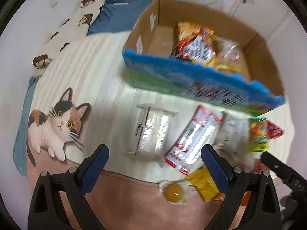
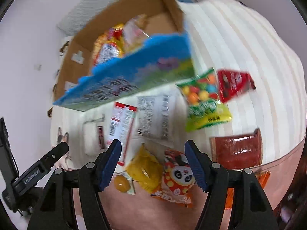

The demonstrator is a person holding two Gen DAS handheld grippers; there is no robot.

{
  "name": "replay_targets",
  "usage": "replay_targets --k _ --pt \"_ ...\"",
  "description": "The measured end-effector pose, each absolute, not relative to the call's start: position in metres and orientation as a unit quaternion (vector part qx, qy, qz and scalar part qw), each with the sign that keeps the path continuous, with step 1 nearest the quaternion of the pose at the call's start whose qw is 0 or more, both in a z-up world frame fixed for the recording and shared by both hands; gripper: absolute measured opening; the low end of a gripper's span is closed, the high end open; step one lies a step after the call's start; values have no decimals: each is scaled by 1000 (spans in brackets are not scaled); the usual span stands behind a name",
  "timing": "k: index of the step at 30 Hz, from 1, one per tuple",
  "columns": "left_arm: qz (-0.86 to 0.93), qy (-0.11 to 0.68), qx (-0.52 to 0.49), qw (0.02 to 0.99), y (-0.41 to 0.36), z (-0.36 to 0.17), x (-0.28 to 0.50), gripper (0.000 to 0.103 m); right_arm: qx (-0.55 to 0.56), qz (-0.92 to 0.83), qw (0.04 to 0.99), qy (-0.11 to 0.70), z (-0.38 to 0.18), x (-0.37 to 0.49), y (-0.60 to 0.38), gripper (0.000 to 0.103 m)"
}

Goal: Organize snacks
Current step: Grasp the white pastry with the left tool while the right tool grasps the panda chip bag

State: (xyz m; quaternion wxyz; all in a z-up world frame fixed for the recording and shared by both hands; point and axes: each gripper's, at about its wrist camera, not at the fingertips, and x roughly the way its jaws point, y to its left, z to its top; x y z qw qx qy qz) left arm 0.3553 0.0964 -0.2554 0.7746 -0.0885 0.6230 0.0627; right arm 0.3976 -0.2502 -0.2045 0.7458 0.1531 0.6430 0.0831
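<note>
A cardboard box (image 1: 264, 61) with a blue and green printed front wall (image 1: 191, 80) stands on the bed and holds several snack bags, one red and yellow (image 1: 195, 44). It also shows in the right wrist view (image 2: 80, 38). In front of it lie loose snacks: a clear wrapped pack (image 1: 151, 132), a red and white bag (image 1: 191, 140), a white bag (image 2: 155, 115), a green candy bag (image 2: 205, 99), a red bag (image 2: 234, 84), a yellow bag (image 2: 144, 166), a panda bag (image 2: 178, 174), a jelly cup (image 1: 173, 191). My left gripper (image 1: 155, 170) is open and empty. My right gripper (image 2: 153, 164) is open above the yellow and panda bags.
A striped blanket with a cat print (image 1: 57, 124) covers the bed. A long dog-print pillow (image 1: 76, 25) lies at the far left by the wall. A dark red packet (image 2: 238, 149) and an orange packet (image 2: 264, 180) lie near the blanket's right edge.
</note>
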Motion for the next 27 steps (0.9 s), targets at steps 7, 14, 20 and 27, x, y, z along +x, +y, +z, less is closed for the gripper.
replay_targets --k 7,14,20,27 --pt "50 674 -31 736 91 -320 384 99 164 12 734 659 -226 374 -284 71" --pt "44 690 3 723 83 -346 393 99 175 -110 728 653 -232 331 -353 77" --pt "36 688 -1 725 81 -360 391 76 188 -130 711 664 -246 312 -366 78" --pt "22 692 -38 720 96 -357 353 58 184 -74 736 647 -221 304 -320 78"
